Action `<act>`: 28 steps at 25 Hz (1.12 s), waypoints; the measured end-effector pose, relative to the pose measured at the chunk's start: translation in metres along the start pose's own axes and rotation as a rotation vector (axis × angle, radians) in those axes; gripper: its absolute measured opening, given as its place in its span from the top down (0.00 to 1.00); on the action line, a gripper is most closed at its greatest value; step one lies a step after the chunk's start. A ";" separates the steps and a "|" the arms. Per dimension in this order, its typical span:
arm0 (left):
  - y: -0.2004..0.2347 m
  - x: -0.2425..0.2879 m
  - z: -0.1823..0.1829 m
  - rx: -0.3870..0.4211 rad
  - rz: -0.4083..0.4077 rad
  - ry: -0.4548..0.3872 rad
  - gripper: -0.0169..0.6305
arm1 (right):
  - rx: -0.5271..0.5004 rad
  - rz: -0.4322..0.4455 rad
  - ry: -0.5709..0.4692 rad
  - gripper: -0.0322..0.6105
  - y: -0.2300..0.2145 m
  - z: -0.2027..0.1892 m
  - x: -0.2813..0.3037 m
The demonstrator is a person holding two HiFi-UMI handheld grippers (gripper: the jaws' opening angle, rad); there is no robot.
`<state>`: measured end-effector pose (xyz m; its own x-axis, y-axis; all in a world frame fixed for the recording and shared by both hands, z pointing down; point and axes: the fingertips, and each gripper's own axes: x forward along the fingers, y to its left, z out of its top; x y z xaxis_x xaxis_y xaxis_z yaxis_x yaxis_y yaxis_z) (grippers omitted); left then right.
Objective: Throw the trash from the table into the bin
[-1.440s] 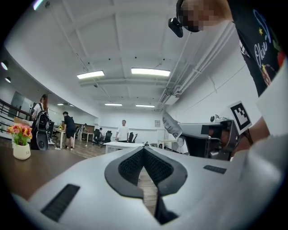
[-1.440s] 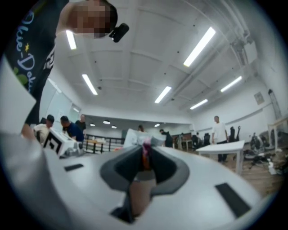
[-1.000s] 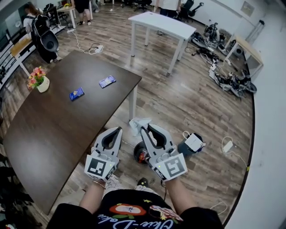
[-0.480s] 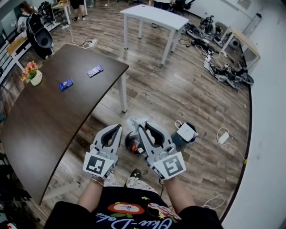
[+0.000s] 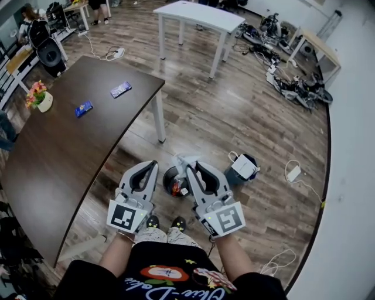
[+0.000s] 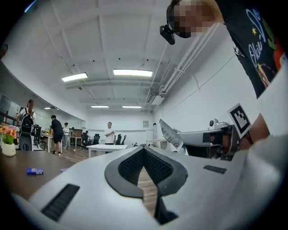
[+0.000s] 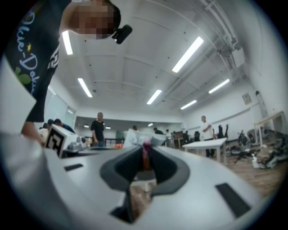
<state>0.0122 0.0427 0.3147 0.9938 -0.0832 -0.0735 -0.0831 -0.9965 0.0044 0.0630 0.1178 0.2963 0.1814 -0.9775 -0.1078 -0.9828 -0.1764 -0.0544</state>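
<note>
2 grippers, both pale grey plastic w/ dark ribbed pads, 1 marker cube at rear of each. Left gripper (image 5: 152, 167): jaws pressed together at tips, nothing btwn. Right gripper (image 5: 191, 170): jaws nipping 1 crumpled wrapper (image 5: 183, 159), whitish foil w/ pink-orange streak, sticking out past tips. In head view, lines up w/ far rim of 1 round black bin (image 5: 167, 179), which stands on wood-plank floor (image 5: 234, 117) btwn the 2 grippers. Red-orange scraps visible inside bin.

On dark brown table (image 5: 58, 164), matte w/ curved edge: 2 flat blue wrappers (image 5: 84, 108), glossy, rectangular, near each other; second blue wrapper (image 5: 120, 89) closer to table corner. Both well apart from bin. Also 1 small pale flower pot (image 5: 42, 102) w/ pink-orange blooms near table's far left edge.

Beyond: 1 white rectangular table (image 5: 202, 14) on thin legs.
</note>
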 end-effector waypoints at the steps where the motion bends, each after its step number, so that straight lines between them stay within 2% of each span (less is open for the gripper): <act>1: 0.000 0.002 -0.001 0.008 -0.013 0.005 0.96 | -0.002 -0.005 0.003 0.86 0.000 -0.001 0.000; 7: 0.002 0.000 -0.009 -0.021 -0.074 0.014 0.96 | -0.005 -0.103 0.045 0.86 -0.002 -0.017 -0.003; 16: 0.018 -0.011 -0.019 -0.027 -0.123 0.020 0.96 | -0.005 -0.178 0.065 0.86 0.011 -0.032 -0.004; 19: 0.023 -0.012 -0.032 -0.014 -0.113 0.048 0.96 | 0.007 -0.188 0.068 0.86 0.008 -0.042 -0.005; 28: 0.007 -0.011 -0.066 -0.061 -0.102 0.052 0.96 | 0.023 -0.159 0.137 0.86 -0.001 -0.095 -0.021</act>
<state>0.0053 0.0362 0.3812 0.9995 0.0200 -0.0252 0.0215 -0.9979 0.0605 0.0571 0.1280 0.3926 0.3266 -0.9443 0.0404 -0.9407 -0.3289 -0.0831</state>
